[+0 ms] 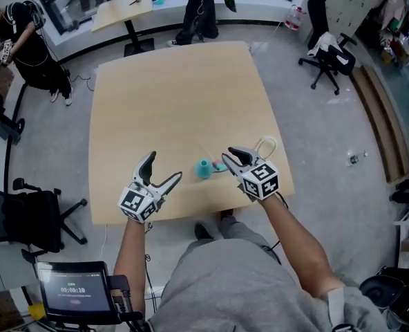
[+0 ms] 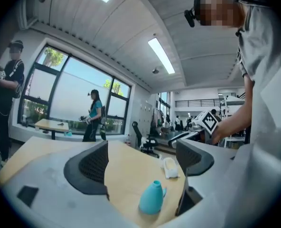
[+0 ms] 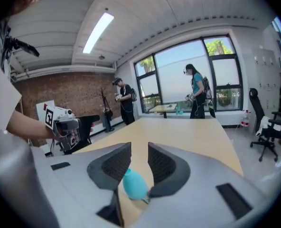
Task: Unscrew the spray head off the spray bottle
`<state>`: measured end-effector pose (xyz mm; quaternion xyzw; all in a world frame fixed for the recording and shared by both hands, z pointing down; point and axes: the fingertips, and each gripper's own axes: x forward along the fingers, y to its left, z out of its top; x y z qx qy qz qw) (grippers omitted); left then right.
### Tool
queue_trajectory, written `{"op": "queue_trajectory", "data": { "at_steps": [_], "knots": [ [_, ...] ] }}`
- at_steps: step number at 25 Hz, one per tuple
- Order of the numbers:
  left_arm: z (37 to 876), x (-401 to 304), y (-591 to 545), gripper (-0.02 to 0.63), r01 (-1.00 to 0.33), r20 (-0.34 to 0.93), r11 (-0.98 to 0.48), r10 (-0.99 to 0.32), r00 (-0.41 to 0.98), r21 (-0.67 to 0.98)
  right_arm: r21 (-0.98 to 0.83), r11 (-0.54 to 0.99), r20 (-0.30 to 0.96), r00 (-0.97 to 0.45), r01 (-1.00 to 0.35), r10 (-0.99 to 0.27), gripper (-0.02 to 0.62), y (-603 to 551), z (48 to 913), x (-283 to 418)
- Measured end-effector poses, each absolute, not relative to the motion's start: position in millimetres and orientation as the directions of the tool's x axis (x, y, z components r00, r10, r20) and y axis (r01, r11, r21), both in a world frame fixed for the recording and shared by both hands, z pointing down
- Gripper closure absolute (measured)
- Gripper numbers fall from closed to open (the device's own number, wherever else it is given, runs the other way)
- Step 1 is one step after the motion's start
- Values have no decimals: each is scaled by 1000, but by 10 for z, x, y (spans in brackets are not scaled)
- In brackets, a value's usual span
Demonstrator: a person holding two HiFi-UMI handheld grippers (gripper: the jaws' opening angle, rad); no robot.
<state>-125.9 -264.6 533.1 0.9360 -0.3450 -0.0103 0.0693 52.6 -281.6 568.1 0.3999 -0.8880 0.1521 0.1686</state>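
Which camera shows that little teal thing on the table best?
The left gripper view: the teal thing stands whole and close. The right gripper view half-hides it behind a jaw; the head view shows it tiny.

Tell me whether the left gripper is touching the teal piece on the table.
Apart. The head view shows bare tabletop between the left gripper and the teal piece; the left gripper view shows it lying beyond the open jaws.
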Motion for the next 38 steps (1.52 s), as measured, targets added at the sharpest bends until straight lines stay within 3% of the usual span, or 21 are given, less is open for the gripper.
{"op": "queue_trajectory", "data": {
  "at_steps": [3, 9, 11, 16, 28, 38],
  "knots": [
    [4744, -1291, -2499, 202, -671, -101, -733, -680, 726, 112, -158, 621, 266, -638, -768, -722, 556, -2662, 5069, 578],
    [3792, -1083, -2023, 562, -703, -229, -710, -690, 687, 32, -143, 693, 38, -703, -707, -710, 581, -2148, 3993, 648],
    [3554, -903, -1838, 590, -710, -243, -704, -688, 684, -7, -107, 727, -7, -731, -678, -682, 581, -1961, 3722, 765],
    [3277, -440, -1396, 601, -729, -227, -680, -701, 676, -71, -45, 769, -83, -764, -638, -639, 581, -1489, 3260, 1142],
    [3204, 756, 31, 601, -747, -212, -658, -720, 661, -91, 49, 785, -57, -786, -618, -615, 589, -9, 3038, 2159],
    [3185, 739, 202, 601, -771, -224, -628, -741, 633, -100, 42, 799, -46, -800, -600, -598, 589, 114, 3123, 2160]
  ]
}}
